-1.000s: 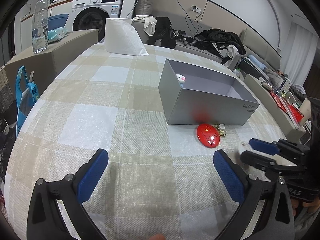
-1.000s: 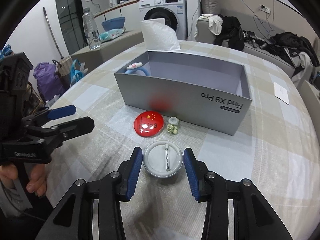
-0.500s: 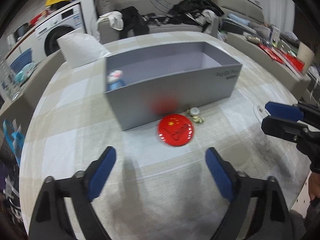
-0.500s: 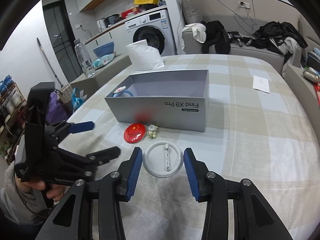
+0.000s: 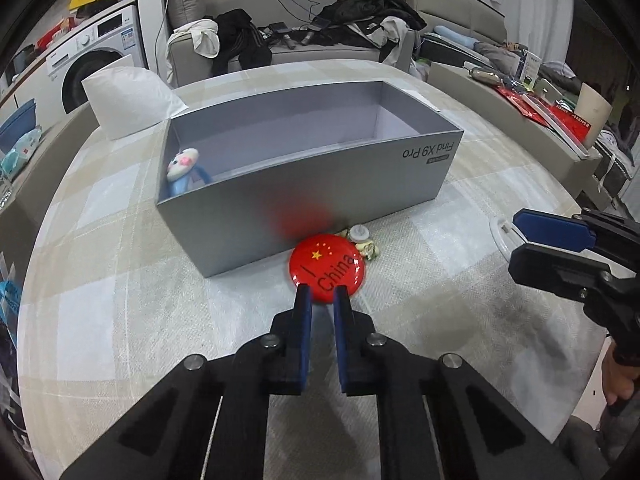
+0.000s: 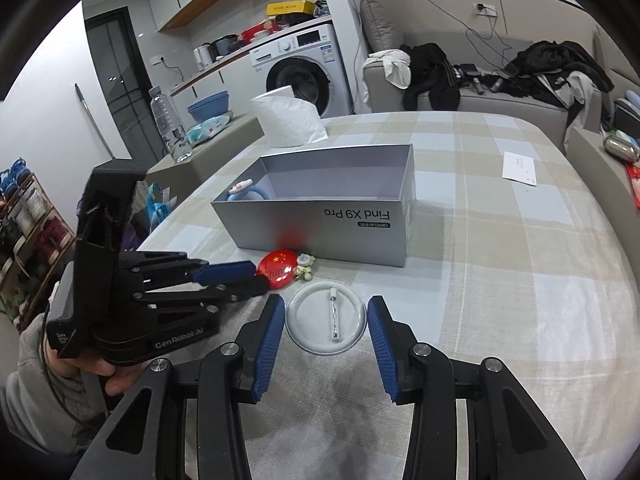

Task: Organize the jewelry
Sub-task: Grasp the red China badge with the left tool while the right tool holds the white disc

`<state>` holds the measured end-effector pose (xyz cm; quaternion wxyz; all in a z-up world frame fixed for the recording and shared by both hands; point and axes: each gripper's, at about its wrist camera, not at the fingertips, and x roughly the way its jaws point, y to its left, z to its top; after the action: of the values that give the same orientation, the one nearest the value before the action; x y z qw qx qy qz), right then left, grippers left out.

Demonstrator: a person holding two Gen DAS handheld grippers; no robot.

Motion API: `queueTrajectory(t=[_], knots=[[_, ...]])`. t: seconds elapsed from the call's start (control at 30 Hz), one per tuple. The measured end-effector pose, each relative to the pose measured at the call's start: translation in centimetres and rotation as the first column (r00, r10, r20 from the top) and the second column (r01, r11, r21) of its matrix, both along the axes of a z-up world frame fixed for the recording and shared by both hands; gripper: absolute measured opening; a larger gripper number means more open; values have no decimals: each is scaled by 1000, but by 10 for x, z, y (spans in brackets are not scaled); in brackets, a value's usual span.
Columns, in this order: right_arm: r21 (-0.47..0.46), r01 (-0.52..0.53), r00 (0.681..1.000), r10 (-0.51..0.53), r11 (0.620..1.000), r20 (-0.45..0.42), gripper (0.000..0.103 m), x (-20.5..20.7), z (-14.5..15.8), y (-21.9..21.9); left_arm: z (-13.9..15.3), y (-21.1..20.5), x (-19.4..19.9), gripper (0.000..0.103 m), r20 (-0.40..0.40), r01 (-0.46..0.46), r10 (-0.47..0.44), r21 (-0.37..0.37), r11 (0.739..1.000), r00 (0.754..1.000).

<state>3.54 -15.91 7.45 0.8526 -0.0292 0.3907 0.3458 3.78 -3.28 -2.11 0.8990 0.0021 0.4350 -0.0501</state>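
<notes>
A red "I China" badge (image 5: 326,266) lies on the checked tablecloth before a grey open box (image 5: 312,188). My left gripper (image 5: 319,294) has narrowed on the badge's near edge; its blue pads pinch that edge. The badge also shows in the right wrist view (image 6: 277,269), with the left gripper (image 6: 248,278) at it. A small pale trinket (image 5: 365,242) lies beside the badge. A white round badge (image 6: 326,323) lies pin side up between the open fingers of my right gripper (image 6: 326,328). A blue-and-white piece (image 5: 182,170) sits inside the box.
A white tissue pack (image 5: 128,102) stands beyond the box. A white paper slip (image 6: 519,168) lies at the far right of the table. A water bottle (image 6: 170,124) stands on a side ledge. A sofa with clothes (image 5: 304,36) is behind the table.
My left gripper has swung toward the red badge, moved close, and closed from wide open onto its near edge. My right gripper stays open around the white badge.
</notes>
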Motion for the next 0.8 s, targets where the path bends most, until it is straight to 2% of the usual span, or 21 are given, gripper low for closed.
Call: queueTrajectory(t=[0.13,0.17,0.23,0.3,0.37,0.47,0.63,0.67,0.7,0.8], knots=[[-9,-2,1000,2,1000,-7,42,-1,-3,3,2,1,2,7,-1,-3,3,-21,1000,1000],[-10,-5,1000,5,1000,-8,42,-2,-3,5,3,1,2,10,-4,1,-1,-29,1000,1000],[-11,-8,1000,8,1000,-3,42,-3,-3,5,5,-1,4,21,-3,-2,2,-18,1000,1000],[-12,-10,1000,9,1000,-2,42,-3,-3,6,5,-4,5,45,0,-5,5,5,1000,1000],[-15,-9,1000,9,1000,-4,42,-2,-3,6,3,-5,8,54,4,-1,1,11,1000,1000],[-12,-8,1000,8,1000,-5,42,-2,-3,4,-3,-9,16,54,-22,7,-7,25,1000,1000],[0,2,1000,-2,1000,-3,42,0,0,-1,-2,-6,26,54,-17,-2,2,18,1000,1000],[3,6,1000,-6,1000,-5,42,1,0,-2,-2,-7,28,52,-16,2,-1,17,1000,1000],[5,7,1000,-7,1000,-6,42,2,0,-3,-2,-7,28,38,-11,11,-11,13,1000,1000],[10,7,1000,-7,1000,-6,42,2,2,-4,-1,-8,24,38,-5,30,-30,16,999,1000]])
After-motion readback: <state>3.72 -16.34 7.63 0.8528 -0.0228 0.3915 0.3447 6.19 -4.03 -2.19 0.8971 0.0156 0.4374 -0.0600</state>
